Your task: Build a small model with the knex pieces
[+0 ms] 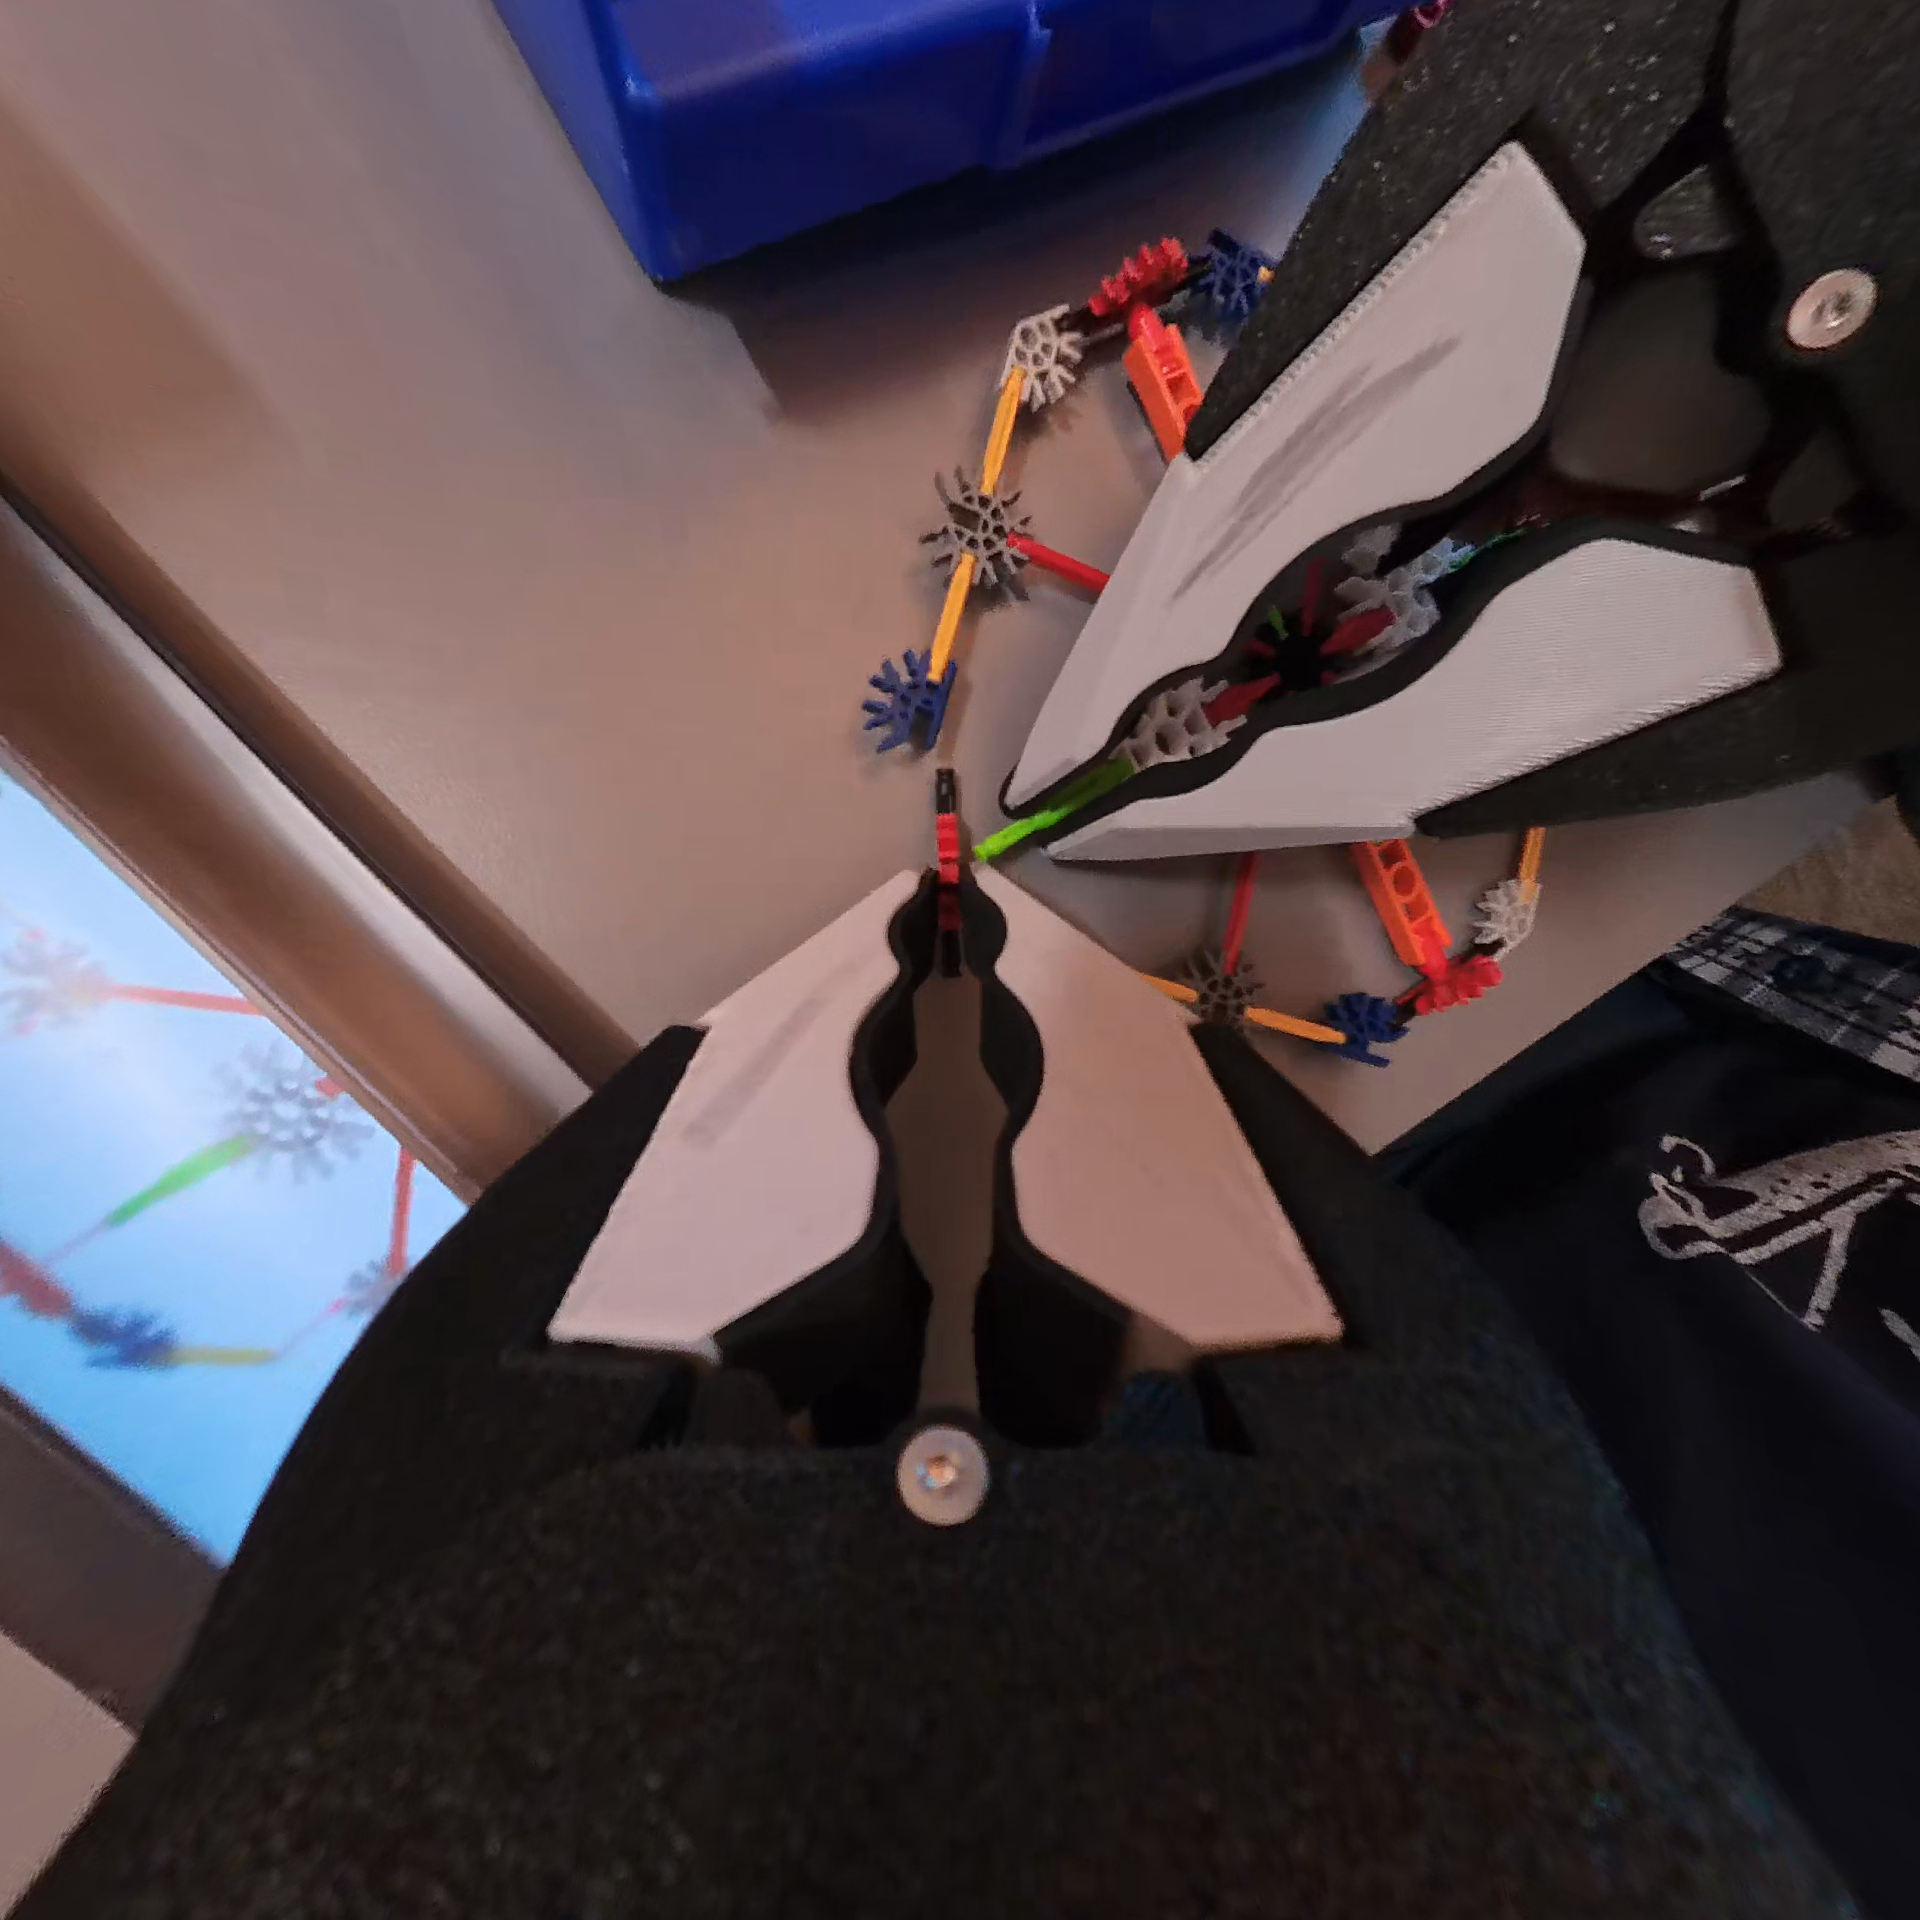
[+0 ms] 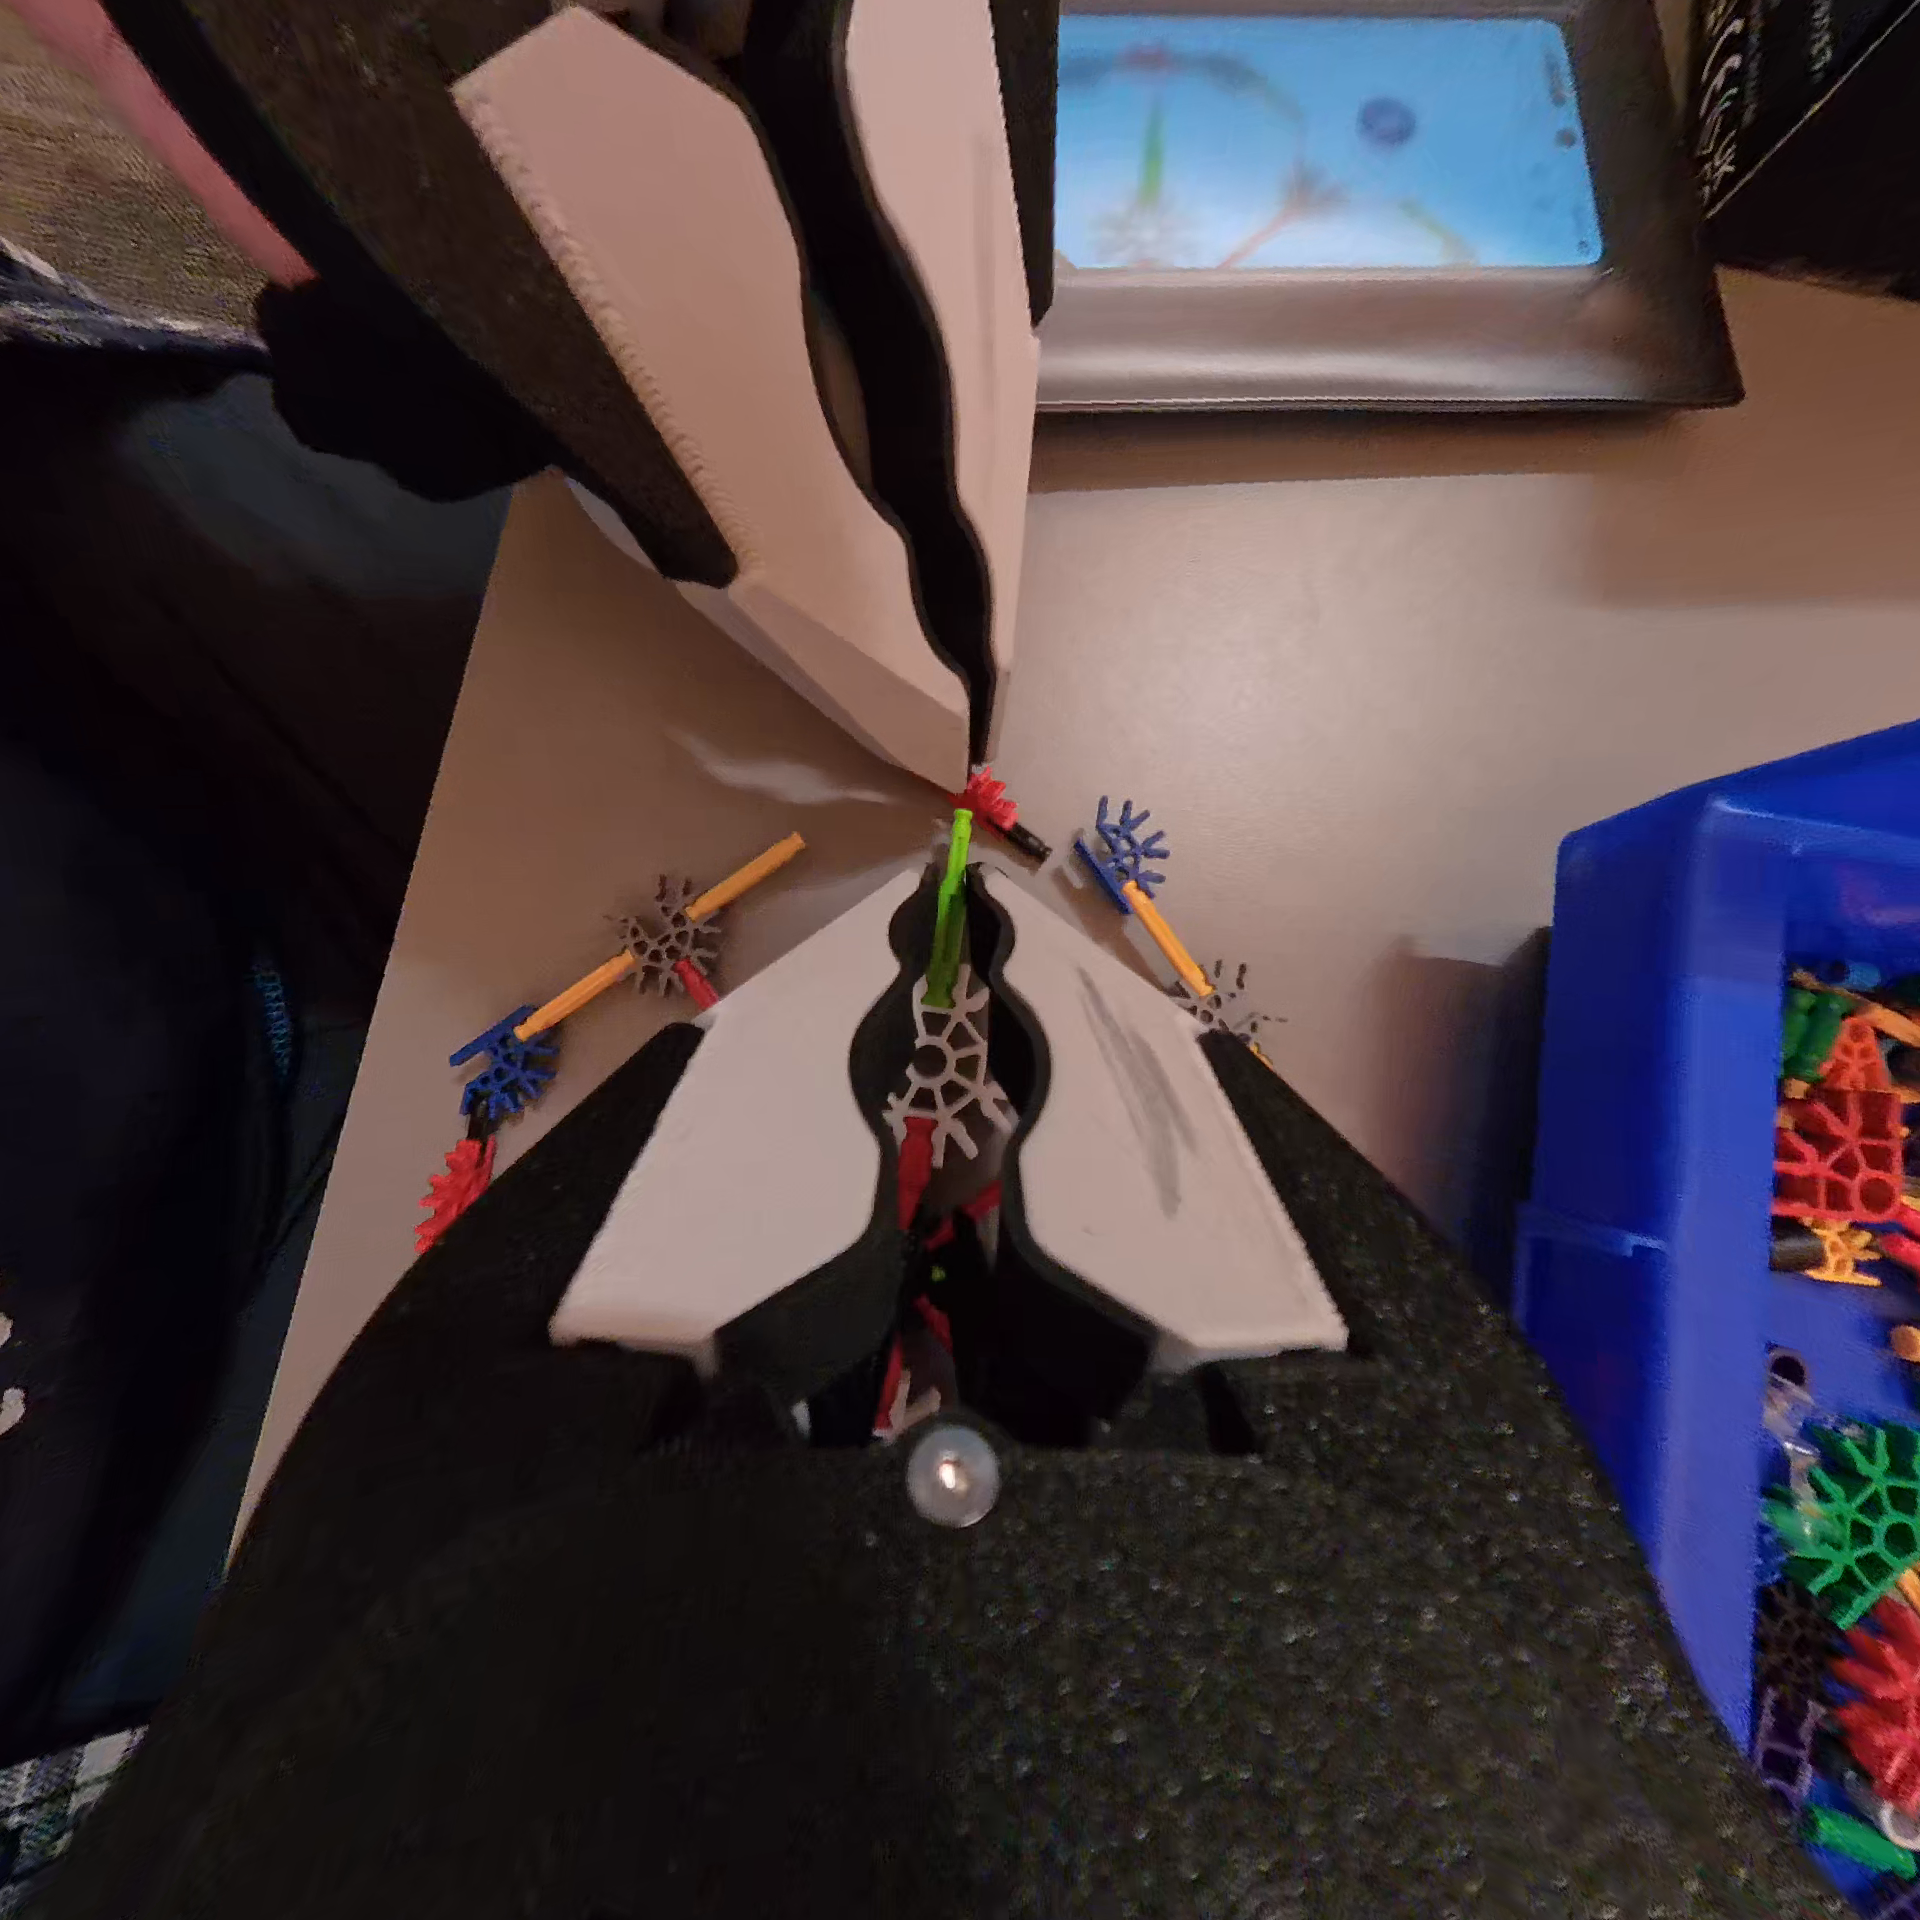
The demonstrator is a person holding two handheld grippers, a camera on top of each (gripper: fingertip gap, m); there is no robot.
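Left gripper (image 1: pixel 945 883): its jaws are pinching a small red connector (image 1: pixel 945 847) that is carrying a short black rod (image 1: pixel 944 790); the piece is standing up out of the tips, its long axis running straight ahead along the fingers.

Right gripper (image 2: pixel 951 883): its jaws are clamping the assembled model by a white snowflake connector (image 2: pixel 940 1070), and a green rod (image 2: pixel 953 904) is sticking out past the tips, its long axis also running forward along the fingers.

The deciding relation: in the left wrist view the free end of the green rod (image 1: pixel 1029 826) is pointing at the red connector from the right and lying just beside it; whether they are touching cannot be told. In the right wrist view the red connector (image 2: pixel 982 798) is sitting just beyond the rod's tip, slightly to the right of its line, so the two axes are crossing at an angle rather than lining up.

Nearer tool: both tips are meeting at the same spot, neither clearly closer.

Rest of the model: yellow rods (image 1: pixel 971 603), grey and blue connectors and orange pieces are fanning out round the right gripper (image 1: pixel 1023 805) just above or on the tan table (image 1: pixel 623 468).

Farther off: a blue bin (image 2: pixel 1642 1143) of loose parts is sitting to the right, and a lit tablet (image 2: pixel 1320 145) is lying at the far side.
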